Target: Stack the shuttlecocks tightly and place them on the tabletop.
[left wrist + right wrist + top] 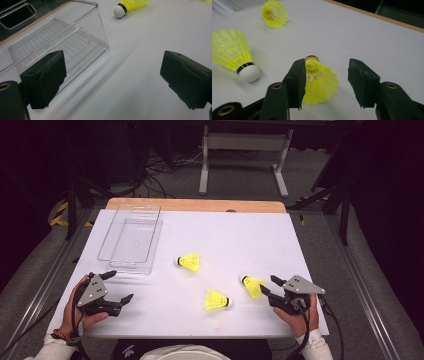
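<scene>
Three yellow shuttlecocks with white corks lie on the white table top (300, 245). My right gripper (267, 284) (326, 67) is open, and the nearest shuttlecock (252, 287) (319, 82) lies between its jaws, skirt toward me. Its skirt sits against the left jaw, and a gap shows before the right jaw. A second shuttlecock (216, 300) (230, 50) lies just left of it. The third shuttlecock (190, 262) (274, 12) (125, 6) lies farther back, near the centre. My left gripper (121, 285) (113, 65) is open and empty, just in front of a clear plastic bin (131, 237) (57, 37).
The clear bin stands empty at the back left of the table, long side running away from me. A wooden edge (195, 204) borders the far side of the table. Beyond it are floor cables and a metal stand (245, 142).
</scene>
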`<move>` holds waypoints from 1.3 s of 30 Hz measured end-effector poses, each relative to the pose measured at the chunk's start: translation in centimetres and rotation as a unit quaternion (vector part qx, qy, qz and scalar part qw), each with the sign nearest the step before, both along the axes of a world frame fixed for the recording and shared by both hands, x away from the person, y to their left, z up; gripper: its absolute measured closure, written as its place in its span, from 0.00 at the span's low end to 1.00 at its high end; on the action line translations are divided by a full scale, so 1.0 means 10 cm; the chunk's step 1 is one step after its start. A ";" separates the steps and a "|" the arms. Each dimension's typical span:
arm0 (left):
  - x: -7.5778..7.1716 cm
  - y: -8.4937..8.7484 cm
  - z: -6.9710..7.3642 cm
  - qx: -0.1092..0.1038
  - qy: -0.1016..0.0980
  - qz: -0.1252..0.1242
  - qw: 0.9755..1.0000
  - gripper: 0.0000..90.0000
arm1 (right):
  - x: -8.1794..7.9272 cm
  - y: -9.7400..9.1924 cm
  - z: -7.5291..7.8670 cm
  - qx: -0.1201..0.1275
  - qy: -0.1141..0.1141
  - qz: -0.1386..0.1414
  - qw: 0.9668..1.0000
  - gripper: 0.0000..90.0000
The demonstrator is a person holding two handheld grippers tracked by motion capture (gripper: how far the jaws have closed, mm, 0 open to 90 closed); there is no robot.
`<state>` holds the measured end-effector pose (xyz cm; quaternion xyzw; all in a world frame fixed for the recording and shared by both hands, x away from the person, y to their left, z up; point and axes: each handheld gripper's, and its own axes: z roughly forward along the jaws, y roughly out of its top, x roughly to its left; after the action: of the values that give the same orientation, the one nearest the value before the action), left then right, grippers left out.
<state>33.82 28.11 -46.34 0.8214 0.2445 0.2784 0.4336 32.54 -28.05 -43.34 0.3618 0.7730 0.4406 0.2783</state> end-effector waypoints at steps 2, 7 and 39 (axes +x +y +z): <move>0.00 0.00 0.00 0.000 0.000 0.000 1.000 0.08 | -0.06 0.03 0.01 0.000 0.002 0.013 1.000 0.56; 0.00 0.00 0.00 0.002 0.000 0.000 1.000 0.08 | -0.11 0.13 -0.07 -0.018 0.034 0.037 0.999 0.55; 0.01 -0.02 0.00 0.000 0.001 -0.002 1.000 0.08 | 0.16 0.39 -0.21 -0.042 0.043 0.028 0.998 1.00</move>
<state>33.93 27.91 -46.38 0.8220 0.2433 0.2768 0.4343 34.18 -24.17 -45.46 0.3465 0.8118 0.3997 0.2472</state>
